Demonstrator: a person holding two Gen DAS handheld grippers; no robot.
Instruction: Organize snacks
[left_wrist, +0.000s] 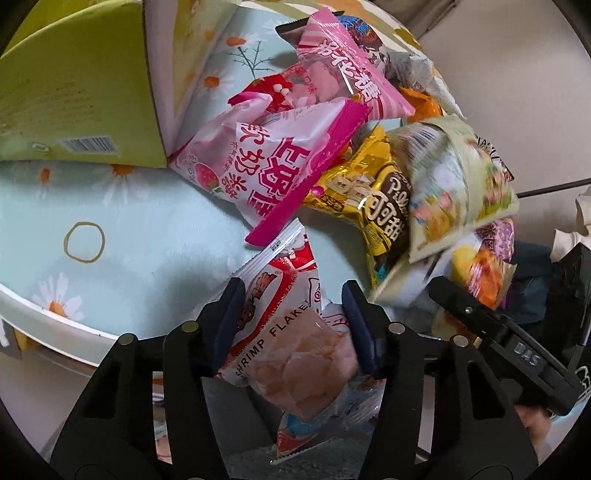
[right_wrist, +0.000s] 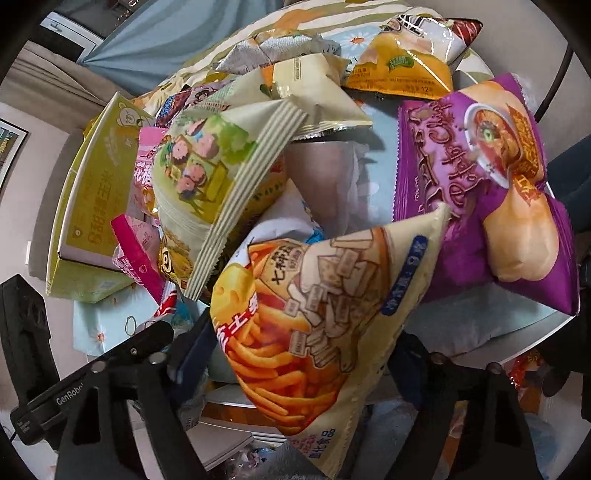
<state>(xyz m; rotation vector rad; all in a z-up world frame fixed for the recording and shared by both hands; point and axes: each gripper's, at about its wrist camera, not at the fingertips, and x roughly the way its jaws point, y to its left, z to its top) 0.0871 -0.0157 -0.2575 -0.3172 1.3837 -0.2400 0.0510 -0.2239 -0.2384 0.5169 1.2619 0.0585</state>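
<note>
Shrimp flake packet sits clamped in the left claw at the desk edge; the right claw pinches a cheese stick bag beside the heap. Both look light, puffy, crinkly and slippery, contents brittle; sealed edges probably hold best.

In the left wrist view, a box sits upper left on the tablecloth, snack bags heaped to its right.

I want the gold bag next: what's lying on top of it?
The pink strawberry bag overlaps the gold bag on one edge, a pale green bag on the other; its covered parts can't be seen.
</note>
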